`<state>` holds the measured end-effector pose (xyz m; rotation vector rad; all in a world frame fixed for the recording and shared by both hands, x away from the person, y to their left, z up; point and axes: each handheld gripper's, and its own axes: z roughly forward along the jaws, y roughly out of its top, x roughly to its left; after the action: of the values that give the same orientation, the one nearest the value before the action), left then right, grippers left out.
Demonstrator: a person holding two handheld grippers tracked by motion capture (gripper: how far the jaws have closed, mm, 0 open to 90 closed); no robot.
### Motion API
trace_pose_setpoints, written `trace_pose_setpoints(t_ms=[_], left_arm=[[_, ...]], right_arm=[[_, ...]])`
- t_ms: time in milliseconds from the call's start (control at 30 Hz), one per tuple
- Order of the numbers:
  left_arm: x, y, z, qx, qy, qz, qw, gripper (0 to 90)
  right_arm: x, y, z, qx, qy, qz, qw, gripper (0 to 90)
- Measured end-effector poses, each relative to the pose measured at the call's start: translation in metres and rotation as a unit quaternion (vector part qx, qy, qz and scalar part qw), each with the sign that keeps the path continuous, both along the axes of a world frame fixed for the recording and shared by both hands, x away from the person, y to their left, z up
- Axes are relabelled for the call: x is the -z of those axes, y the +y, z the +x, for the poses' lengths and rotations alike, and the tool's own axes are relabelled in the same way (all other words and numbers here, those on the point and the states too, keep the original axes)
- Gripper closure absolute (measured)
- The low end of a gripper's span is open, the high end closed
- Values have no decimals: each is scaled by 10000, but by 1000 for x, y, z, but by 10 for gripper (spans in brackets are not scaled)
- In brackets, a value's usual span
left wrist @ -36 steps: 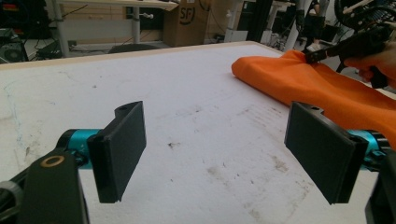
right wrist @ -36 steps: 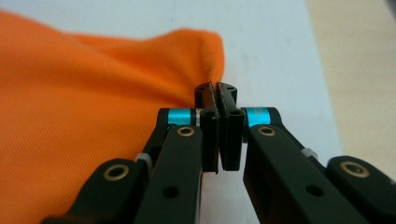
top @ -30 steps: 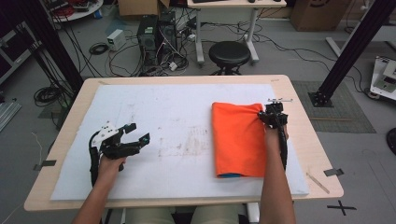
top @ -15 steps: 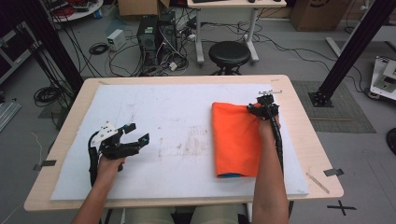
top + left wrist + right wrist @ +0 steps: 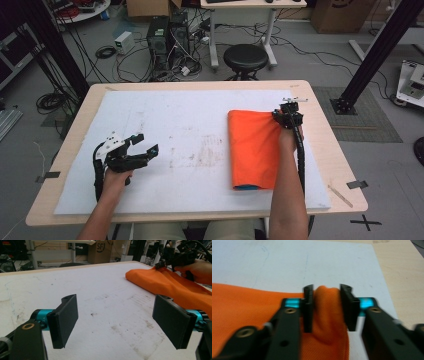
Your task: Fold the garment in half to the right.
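At the far right corner of the folded orange cloth (image 5: 254,150), I am working my right gripper (image 5: 288,116), whose jaws have just been closing around a raised bunch of the fabric. In the right gripper view that fold (image 5: 327,312) is standing up between the two black pads (image 5: 308,307), touching both of them, so I am pinching the cloth there. My left gripper (image 5: 145,148) is hovering over the left part of the white mat (image 5: 190,115), well apart from the cloth, its jaws standing wide with nothing between them; in the left gripper view the bare mat (image 5: 105,297) is showing in the gap.

The cloth is lying on the right half of the mat, its long axis running from my side toward the far edge, and a bit of blue is peeking out at its near end. A cardboard box (image 5: 103,251) beyond the table is reading "SF".
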<state>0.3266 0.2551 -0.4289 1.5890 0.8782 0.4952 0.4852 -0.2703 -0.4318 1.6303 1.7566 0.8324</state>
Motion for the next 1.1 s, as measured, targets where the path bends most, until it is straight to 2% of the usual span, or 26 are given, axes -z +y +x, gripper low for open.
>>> trace_pose_setpoints(t_ms=[67,133,267,300,333,433,533,600,667,700,733,800,833,900,967,1100], left_arm=[[0,0,0,-2,3,-8,10000,208],[0,0,0,-1,22,-13,10000,208],[-1,-1,0,-5,0,-29,10000,208],[-1,-1,1,4,-11,-28,10000,208],[-1,-1,1,1,-14,-24,10000,208],[-1,-2,1,10,-23,-4,10000,208],[-1,-2,1,9,-20,-3,10000,208],[-1,-2,1,14,-9,-15,10000,208],[-1,-3,1,24,-10,-6,10000,208],[-1,-4,1,44,-6,8,10000,208],[-1,-5,1,48,-15,4,10000,208],[-1,-6,1,89,-11,1,10000,208],[-1,-6,0,96,-18,-21,9999,208],[-1,-6,0,101,-24,-26,9999,208],[-1,-6,-1,114,-12,-47,9999,208],[-2,-3,-6,91,-30,-24,10000,208]], right_arm=[[-2,-5,-3,31,-70,265,9996,577],[-6,-7,-7,127,-179,219,9995,529],[-18,-18,-19,282,-452,177,9984,538],[-19,-20,-21,301,-489,211,9981,567],[-20,-22,-25,221,-461,279,9983,581],[-18,-24,-31,47,-215,166,9996,580],[-12,-24,-45,-164,-28,249,9996,587],[-9,-25,-53,-279,18,274,9992,657],[-3,-26,-60,-378,163,341,9986,751],[1,-28,-61,-494,307,379,9976,799],[5,-29,-62,-486,446,283,9974,833],[10,-33,-63,-424,555,358,9969,849],[10,-35,-64,-388,504,379,9973,841],[5,-35,-69,-326,342,398,9981,725],[-1,-36,-76,-387,165,520,9978,663],[-13,-33,-93,-519,-149,629,9966,603]])
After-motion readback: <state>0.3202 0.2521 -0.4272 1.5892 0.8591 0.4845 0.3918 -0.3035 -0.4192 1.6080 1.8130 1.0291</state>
